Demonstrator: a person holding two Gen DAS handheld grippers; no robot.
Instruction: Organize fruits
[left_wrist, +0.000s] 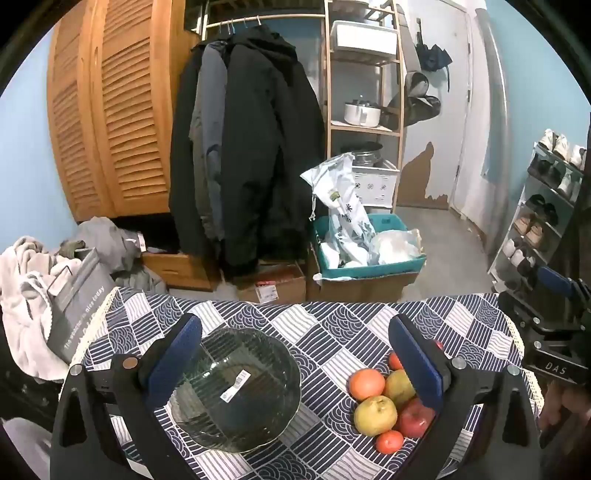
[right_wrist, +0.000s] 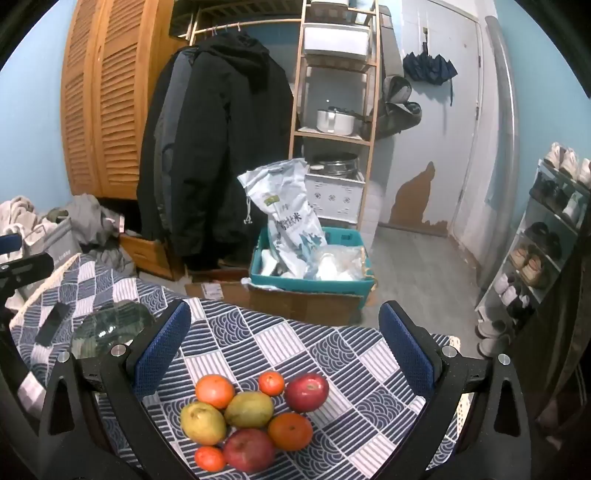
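A cluster of fruit lies on the blue patterned tablecloth (right_wrist: 295, 343): two red apples (right_wrist: 306, 392), two yellow-green pears (right_wrist: 248, 409), oranges (right_wrist: 290, 431) and small tangerines (right_wrist: 271, 383). The same pile shows in the left wrist view, with an orange (left_wrist: 366, 384) and a pear (left_wrist: 375, 415). An empty ribbed glass bowl (left_wrist: 236, 387) with a label sits left of the fruit. My left gripper (left_wrist: 295, 365) is open above the bowl and the fruit. My right gripper (right_wrist: 284, 354) is open and empty, hovering over the fruit pile. The bowl's edge (right_wrist: 110, 328) shows at its left.
Beyond the table's far edge stand a teal crate (right_wrist: 310, 280) with bags on cardboard boxes, hanging coats (right_wrist: 218, 147), a wooden shelf (right_wrist: 332, 110) and a shoe rack (right_wrist: 546, 240). Laundry and a grey bag (left_wrist: 77, 295) lie at the left. A dark flat object (right_wrist: 53, 325) rests on the cloth.
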